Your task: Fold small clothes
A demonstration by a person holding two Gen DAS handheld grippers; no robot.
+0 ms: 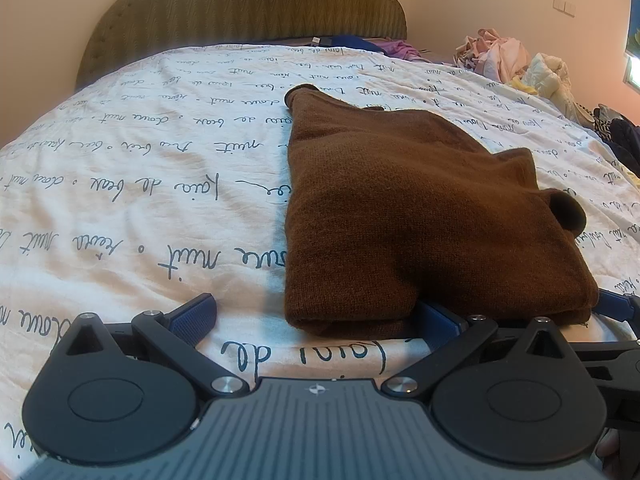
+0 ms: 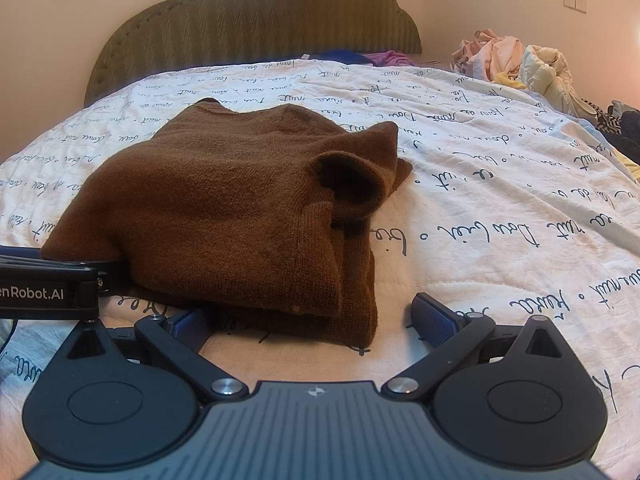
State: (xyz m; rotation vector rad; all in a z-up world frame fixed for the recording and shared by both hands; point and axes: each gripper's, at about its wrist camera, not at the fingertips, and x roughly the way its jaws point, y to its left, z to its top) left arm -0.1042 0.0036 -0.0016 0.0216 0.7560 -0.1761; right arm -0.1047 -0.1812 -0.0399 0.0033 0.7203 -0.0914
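A brown knitted sweater (image 1: 400, 216) lies folded on the white bedspread with black script (image 1: 140, 184); it also shows in the right wrist view (image 2: 224, 208). One sleeve cuff (image 2: 348, 184) curls open on top at its right side. My left gripper (image 1: 316, 316) is open at the sweater's near edge; its right finger (image 1: 440, 316) is tucked under the fabric, its left finger (image 1: 192, 314) rests on the bedspread. My right gripper (image 2: 312, 320) is open around the sweater's near right corner, with its left finger (image 2: 188, 324) partly under the edge. The left gripper's body (image 2: 44, 284) shows at the left of the right wrist view.
An olive padded headboard (image 2: 256, 12) stands at the far end. A pile of pale clothes (image 2: 516, 60) lies at the far right of the bed, with dark garments (image 2: 624, 132) at the right edge. Blue and purple clothes (image 2: 360, 57) lie by the headboard.
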